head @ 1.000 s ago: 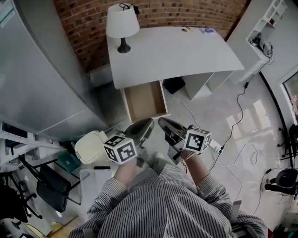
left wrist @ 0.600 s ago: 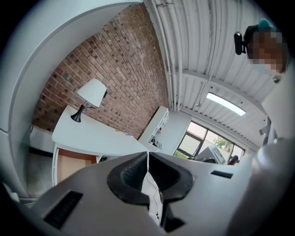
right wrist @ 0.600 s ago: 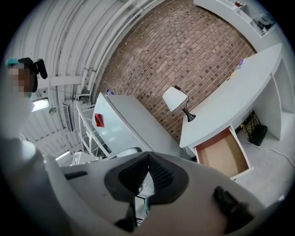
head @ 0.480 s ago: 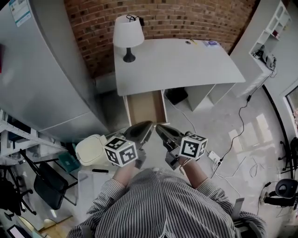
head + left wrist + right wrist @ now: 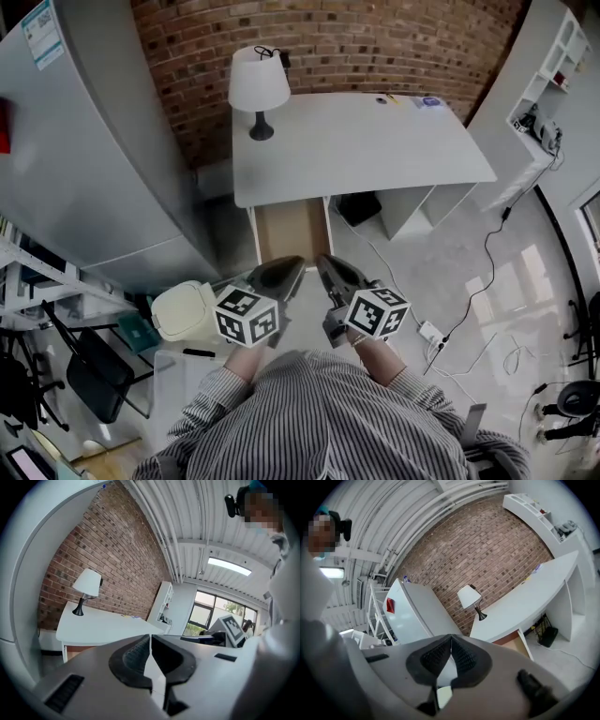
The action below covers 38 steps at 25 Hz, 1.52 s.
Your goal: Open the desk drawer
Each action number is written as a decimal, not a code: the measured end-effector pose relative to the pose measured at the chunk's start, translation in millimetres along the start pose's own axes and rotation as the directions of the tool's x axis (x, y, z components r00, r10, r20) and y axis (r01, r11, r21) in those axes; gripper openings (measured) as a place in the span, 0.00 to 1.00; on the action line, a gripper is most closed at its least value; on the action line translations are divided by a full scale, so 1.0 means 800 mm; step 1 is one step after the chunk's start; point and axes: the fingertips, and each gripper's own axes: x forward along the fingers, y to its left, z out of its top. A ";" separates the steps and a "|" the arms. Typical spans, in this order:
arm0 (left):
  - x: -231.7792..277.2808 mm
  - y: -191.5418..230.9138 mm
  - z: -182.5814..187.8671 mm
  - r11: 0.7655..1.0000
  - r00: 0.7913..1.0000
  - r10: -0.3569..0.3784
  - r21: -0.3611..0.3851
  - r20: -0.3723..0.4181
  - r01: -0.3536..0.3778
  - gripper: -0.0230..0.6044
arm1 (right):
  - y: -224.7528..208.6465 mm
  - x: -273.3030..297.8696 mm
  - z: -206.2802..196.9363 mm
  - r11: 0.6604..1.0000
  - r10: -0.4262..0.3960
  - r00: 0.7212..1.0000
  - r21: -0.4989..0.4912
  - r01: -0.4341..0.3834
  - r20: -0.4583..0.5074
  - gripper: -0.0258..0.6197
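Observation:
The white desk (image 5: 375, 141) stands against the brick wall, and its wooden drawer (image 5: 292, 230) is pulled out toward me under the front left edge. My left gripper (image 5: 297, 264) and right gripper (image 5: 324, 263) hover side by side just short of the drawer's front, apart from it. Both are shut with nothing between the pads. In the left gripper view the shut left gripper (image 5: 150, 637) points toward the desk (image 5: 103, 625). In the right gripper view the right gripper (image 5: 451, 637) is shut too, with the open drawer (image 5: 512, 644) beyond it.
A white lamp (image 5: 258, 82) stands on the desk's back left corner. A large grey cabinet (image 5: 84, 159) fills the left side. A white bin (image 5: 183, 302) and a black chair (image 5: 103, 375) are at my left. Cables (image 5: 487, 246) and a power strip (image 5: 432, 332) lie on the floor at right.
Both grippers have drawn back from the drawer a little and risen, rolling slightly. The head view has tilted up, so the desk sits lower in frame. The drawer stays open.

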 end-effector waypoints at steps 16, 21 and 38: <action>0.021 0.017 -0.028 0.990 0.989 0.135 0.033 -0.058 -0.134 0.07 | -0.004 0.007 -0.014 0.962 -0.047 0.997 -0.271 0.029 -0.059 0.07; 0.021 0.012 -0.031 0.992 0.989 0.127 0.032 -0.069 -0.126 0.07 | -0.010 0.004 -0.019 0.963 -0.052 0.996 -0.268 0.030 -0.073 0.07; 0.026 0.006 -0.039 0.989 0.987 0.141 0.051 -0.083 -0.137 0.07 | -0.014 -0.006 -0.024 0.951 -0.059 0.994 -0.307 0.028 -0.090 0.07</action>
